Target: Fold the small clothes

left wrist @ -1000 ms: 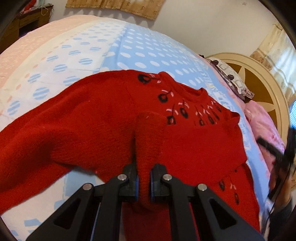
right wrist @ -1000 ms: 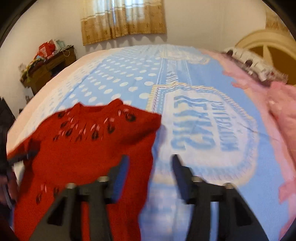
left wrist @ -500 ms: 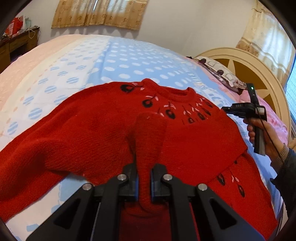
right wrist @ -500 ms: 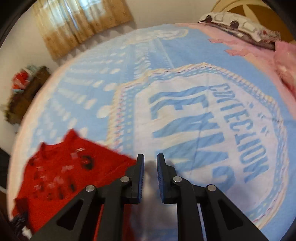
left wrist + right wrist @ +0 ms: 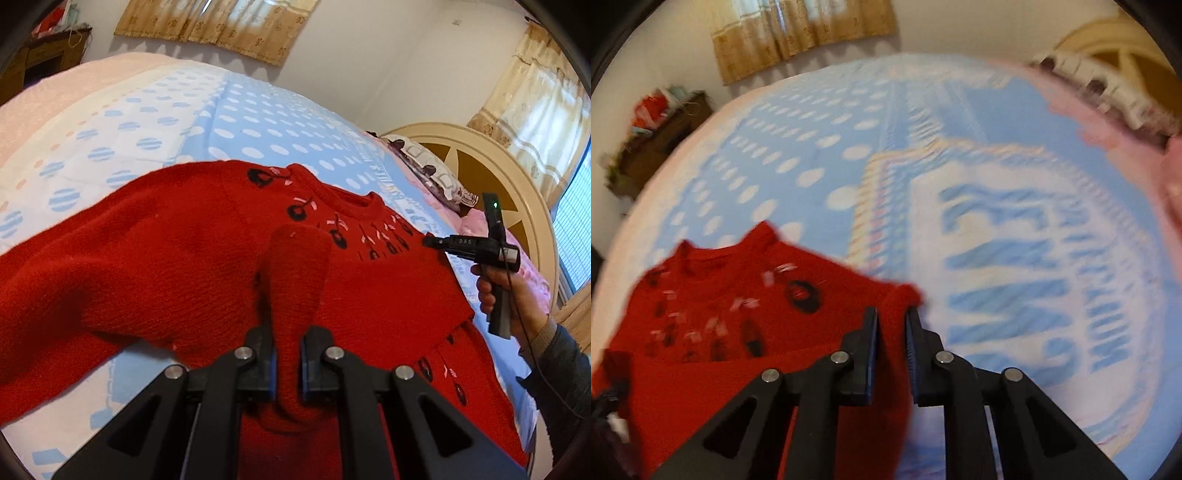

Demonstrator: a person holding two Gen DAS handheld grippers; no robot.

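While the bed fills most of both views, its blue dotted cover runs bare and flat beyond the garment toward the far wall, and a large printed panel of the same cover lies bare to the right of the garment in the right wrist view. A curved cream headboard closes off one end, with a patterned pillow and pink bedding against it; curtains hang on the far wall, and a dark wooden cabinet stands past the bed's far corner.

Across the near part of the cover lies the red sweater, spread front up, neckline toward the far side, with black cherry motifs round the yoke. One sleeve trails off to the left edge of the left wrist view; the sweater's lower part is doubled near the camera, and blue cover shows beneath its near left edge.

Pinched upright in the left gripper is a fold of red knit, the jaws clamped tight on it. The right gripper, held in a hand with a dark sleeve, sits at the sweater's shoulder corner; its jaws are closing with the red edge between them, and the blurred frame does not show clearly whether the pads press the cloth yet.
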